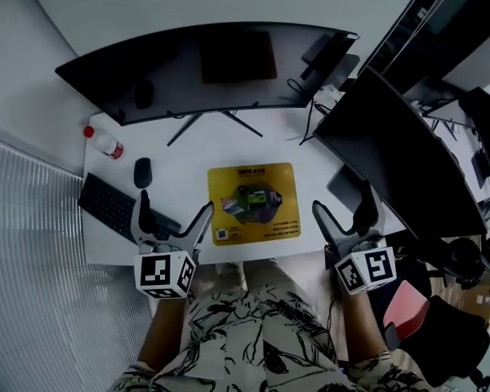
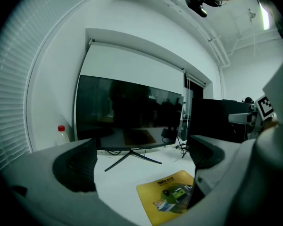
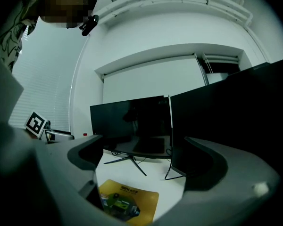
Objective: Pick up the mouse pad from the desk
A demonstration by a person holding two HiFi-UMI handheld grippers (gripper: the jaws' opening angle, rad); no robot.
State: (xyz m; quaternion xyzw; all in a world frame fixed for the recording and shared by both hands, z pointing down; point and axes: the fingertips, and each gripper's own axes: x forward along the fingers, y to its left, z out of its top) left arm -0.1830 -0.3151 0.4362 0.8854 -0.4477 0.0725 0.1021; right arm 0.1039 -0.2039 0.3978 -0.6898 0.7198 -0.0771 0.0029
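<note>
A yellow mouse pad (image 1: 254, 202) with a green and multicoloured print lies flat on the white desk (image 1: 188, 178), near its front edge. My left gripper (image 1: 174, 215) hovers open at the desk's front left, to the left of the pad, nothing between its fingers. My right gripper (image 1: 344, 214) is open at the front right, to the right of the pad, also empty. The left gripper view shows the pad (image 2: 171, 195) low and right between the jaws. In the right gripper view the pad (image 3: 127, 200) sits low and left.
A wide curved monitor (image 1: 212, 68) stands at the back, a second dark monitor (image 1: 396, 149) at the right. A black keyboard (image 1: 114, 207), a black mouse (image 1: 142, 171) and a red-capped bottle (image 1: 104, 143) lie at the left. Cables (image 1: 310, 117) run behind the pad.
</note>
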